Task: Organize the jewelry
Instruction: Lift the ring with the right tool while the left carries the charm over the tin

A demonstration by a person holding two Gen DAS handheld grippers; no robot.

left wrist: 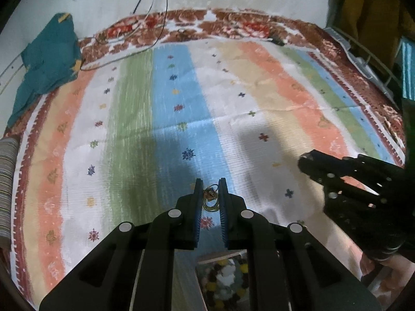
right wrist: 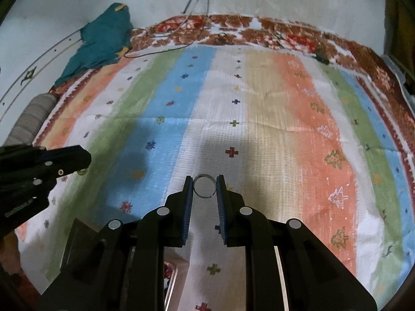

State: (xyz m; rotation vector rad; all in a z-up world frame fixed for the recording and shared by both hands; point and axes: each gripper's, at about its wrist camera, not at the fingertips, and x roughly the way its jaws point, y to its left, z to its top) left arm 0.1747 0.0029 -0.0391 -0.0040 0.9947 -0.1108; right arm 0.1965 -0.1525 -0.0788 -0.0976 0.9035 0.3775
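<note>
Left wrist view: my left tool (left wrist: pixel 210 189) pinches a small tangle of gold jewelry (left wrist: pixel 210 199) between its blue pads, above the striped cloth (left wrist: pixel 166 108); my right tool (left wrist: pixel 306 160) enters from the right, and a tray of beads (left wrist: pixel 225 280) lies below. Right wrist view: my right tool (right wrist: pixel 205 184) pinches a silver ring (right wrist: pixel 205 185) by its sides over the same cloth (right wrist: pixel 272 119); a teal garment (right wrist: pixel 103 41) lies far left.

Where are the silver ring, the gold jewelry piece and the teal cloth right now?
silver ring (right wrist: pixel 205 185): right wrist view, on its band between the pads.
gold jewelry piece (left wrist: pixel 210 199): left wrist view, on its tangled wire loops.
teal cloth (left wrist: pixel 49 62): left wrist view, on its middle folds.
</note>
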